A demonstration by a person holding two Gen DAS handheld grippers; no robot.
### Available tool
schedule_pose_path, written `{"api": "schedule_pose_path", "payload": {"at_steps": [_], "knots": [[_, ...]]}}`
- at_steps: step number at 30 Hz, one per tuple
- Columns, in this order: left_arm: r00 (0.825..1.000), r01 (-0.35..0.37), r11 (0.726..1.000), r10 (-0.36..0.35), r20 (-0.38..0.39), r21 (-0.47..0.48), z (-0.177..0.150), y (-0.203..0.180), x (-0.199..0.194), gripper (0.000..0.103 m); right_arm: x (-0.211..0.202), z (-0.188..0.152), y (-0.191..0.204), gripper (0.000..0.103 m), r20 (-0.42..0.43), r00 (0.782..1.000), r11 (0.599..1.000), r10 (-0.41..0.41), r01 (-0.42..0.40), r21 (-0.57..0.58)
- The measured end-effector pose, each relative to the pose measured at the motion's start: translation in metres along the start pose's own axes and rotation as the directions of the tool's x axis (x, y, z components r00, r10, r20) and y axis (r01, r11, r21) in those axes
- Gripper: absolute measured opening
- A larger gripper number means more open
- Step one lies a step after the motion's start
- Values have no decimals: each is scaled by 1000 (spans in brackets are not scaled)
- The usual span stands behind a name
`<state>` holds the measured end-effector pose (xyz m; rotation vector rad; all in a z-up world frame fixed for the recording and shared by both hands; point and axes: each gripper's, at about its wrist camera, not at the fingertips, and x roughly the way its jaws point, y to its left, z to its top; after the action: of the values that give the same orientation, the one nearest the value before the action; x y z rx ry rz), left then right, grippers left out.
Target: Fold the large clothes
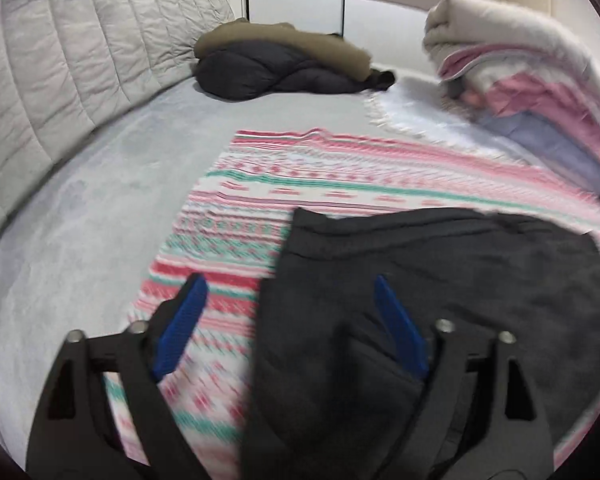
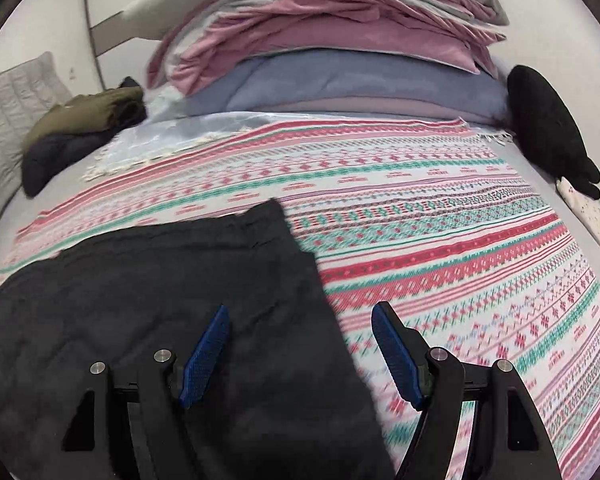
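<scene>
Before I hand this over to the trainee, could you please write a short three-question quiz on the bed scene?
1. True or false: the left gripper is open.
2. What does the black garment lie on? A) the patterned blanket B) the bare floor C) a chair
3. Fill in: the stack of folded bedding lies at the ___ edge of the patterned blanket.

Key: 1 true; 2 A; 3 far

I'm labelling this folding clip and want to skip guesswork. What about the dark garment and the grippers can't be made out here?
- Dark garment: its near end is cut off by the bottom edge in both wrist views, so its type stays unclear.
- Left wrist view: motion blur smears the patterned blanket and the garment's edge.
- Left gripper and right gripper: open; whether the fingers touch the cloth can't be told.
</scene>
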<state>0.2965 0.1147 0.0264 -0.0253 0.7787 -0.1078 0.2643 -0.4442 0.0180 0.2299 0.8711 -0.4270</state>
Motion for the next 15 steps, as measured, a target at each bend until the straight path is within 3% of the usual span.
{"api": "schedule_pose_path", "payload": {"at_steps": [3,6,9,15], "knots": [[996,94,992,-95,1,-85,-12,-4,-31,98,-30,-16,13,75,-10,998,998,65,-65,8],[989,145,980,-149,-20,-134,-27,-5,-52,99,-58,-30,29,76,-27,992,993,121,-121,10],[972,213,959,-227,-59,-188,-47,-5,-64,99,-81,-46,44,81,-13,989,989,146,-146,7],[954,230,929,-274,-121,-291,-96,-2,-65,99,-102,-83,86,83,-12,980,979,197,-197,-54]]}}
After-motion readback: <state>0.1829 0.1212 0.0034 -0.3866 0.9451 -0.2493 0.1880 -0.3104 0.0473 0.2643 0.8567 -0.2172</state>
